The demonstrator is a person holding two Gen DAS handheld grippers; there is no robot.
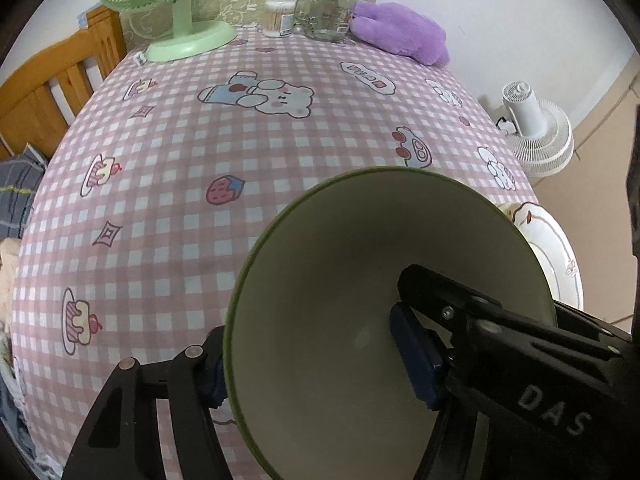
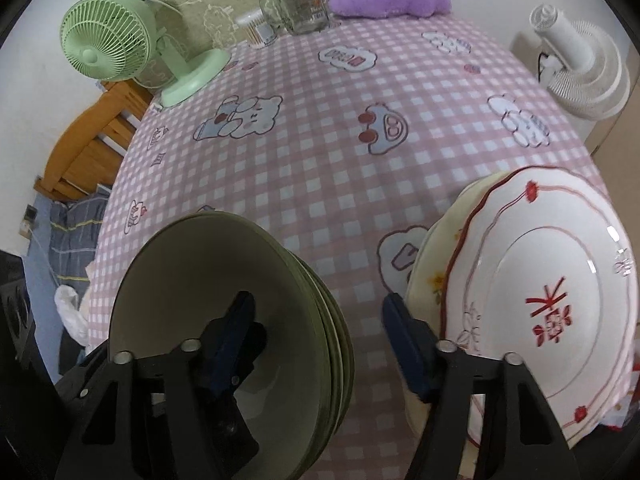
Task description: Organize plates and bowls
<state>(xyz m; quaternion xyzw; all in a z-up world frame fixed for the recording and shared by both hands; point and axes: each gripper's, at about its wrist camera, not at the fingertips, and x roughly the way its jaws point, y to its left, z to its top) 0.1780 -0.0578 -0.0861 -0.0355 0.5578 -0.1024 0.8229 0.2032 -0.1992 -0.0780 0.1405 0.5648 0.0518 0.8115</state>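
The green bowl stack (image 2: 240, 320) sits at the table's (image 1: 280, 152) near edge, the white plates (image 2: 552, 300) just beside it. The left gripper (image 1: 316, 360) straddles the top bowl's rim, jaws apart; the right gripper (image 2: 316, 344) hangs between both stacks, jaws apart, holding nothing. Glazed, stiff and probably slippery and breakable, these are best pinched at the rim.

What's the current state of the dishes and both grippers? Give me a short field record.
bowls: green bowls nested in one stack on the checked tablecloth
plates: white red-patterned plate on a cream floral plate, right of the bowls in the right wrist view
left gripper: open; one finger inside the top bowl, one outside its rim
right gripper: open, over the gap between stacks; right finger beside the plates' edge
back of table: green fan, glass jar, purple plush
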